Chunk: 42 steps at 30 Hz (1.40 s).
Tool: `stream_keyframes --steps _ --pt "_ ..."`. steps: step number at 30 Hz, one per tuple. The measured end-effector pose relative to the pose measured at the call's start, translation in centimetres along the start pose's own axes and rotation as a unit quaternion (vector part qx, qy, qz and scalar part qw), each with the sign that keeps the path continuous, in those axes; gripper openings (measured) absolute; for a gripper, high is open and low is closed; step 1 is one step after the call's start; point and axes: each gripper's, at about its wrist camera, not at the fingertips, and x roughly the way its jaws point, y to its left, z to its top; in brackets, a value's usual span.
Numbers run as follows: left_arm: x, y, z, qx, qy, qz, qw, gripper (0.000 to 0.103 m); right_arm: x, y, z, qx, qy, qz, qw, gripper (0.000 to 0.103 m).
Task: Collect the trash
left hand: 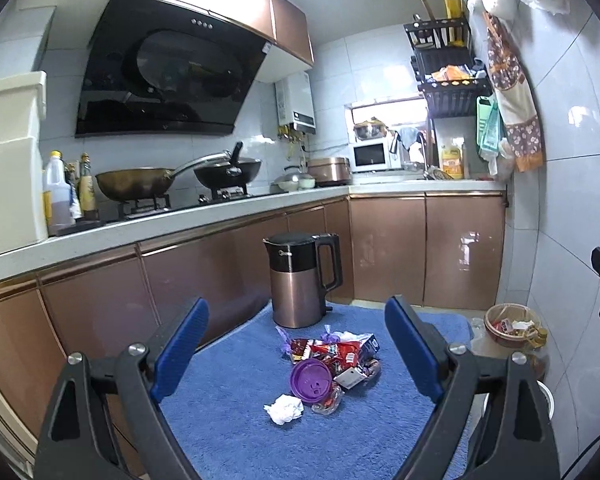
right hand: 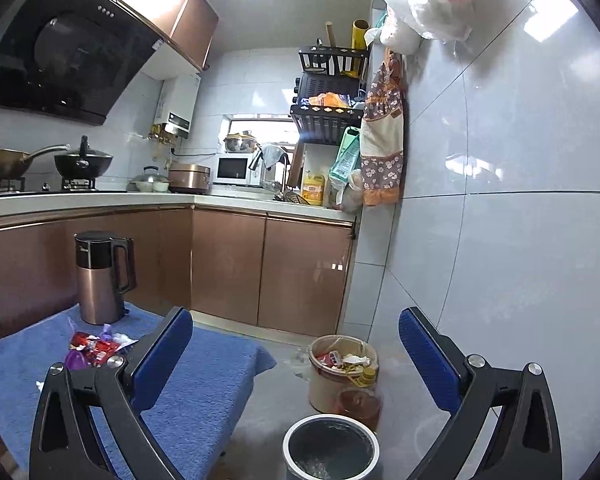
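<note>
A pile of trash lies on the blue towel-covered table [left hand: 228,420]: red snack wrappers [left hand: 336,352], a purple cup lid [left hand: 311,381], and a crumpled white tissue [left hand: 284,409]. My left gripper [left hand: 296,336] is open and empty, hovering above and in front of the pile. My right gripper [right hand: 296,344] is open and empty, held over the floor to the right of the table. A grey trash bin [right hand: 331,446] with a white rim stands on the floor below it. The pile also shows in the right wrist view [right hand: 94,350], at the left.
A copper electric kettle [left hand: 300,280] stands at the table's far edge. A beige bucket with rubbish [right hand: 342,368] and an oil bottle [right hand: 358,396] sit on the floor by the tiled wall. Brown cabinets and a counter with woks run behind.
</note>
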Motion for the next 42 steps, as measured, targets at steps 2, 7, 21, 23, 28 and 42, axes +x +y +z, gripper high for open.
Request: stream_keyframes --steps 2,7,21,23,28,42 --pt "0.6 -0.1 0.1 0.001 -0.001 0.002 1.0000 0.090 0.7 0.1 0.1 -0.006 0.000 -0.010 1.000 0.103" --pt "2.3 -0.2 0.5 -0.009 -0.003 -0.007 0.9999 0.090 2.1 0.2 0.4 -0.006 0.005 -0.017 1.000 0.103" --pt "8.0 -0.4 -0.4 -0.007 0.064 -0.034 0.9973 0.090 7.0 0.5 -1.1 -0.010 0.043 -0.019 0.999 0.103" --pt "8.7 0.9 -0.5 -0.020 0.071 -0.026 0.9969 0.090 7.6 0.8 -1.4 -0.012 0.043 -0.001 0.999 0.103" --pt "11.6 4.9 -1.8 -0.044 0.115 0.005 0.9924 0.090 10.3 1.8 -2.2 -0.017 0.094 0.079 0.992 0.103" --pt "21.8 7.7 -10.5 -0.040 0.274 -0.125 0.9528 0.075 18.7 12.8 -8.5 0.016 0.268 0.386 0.882 0.059"
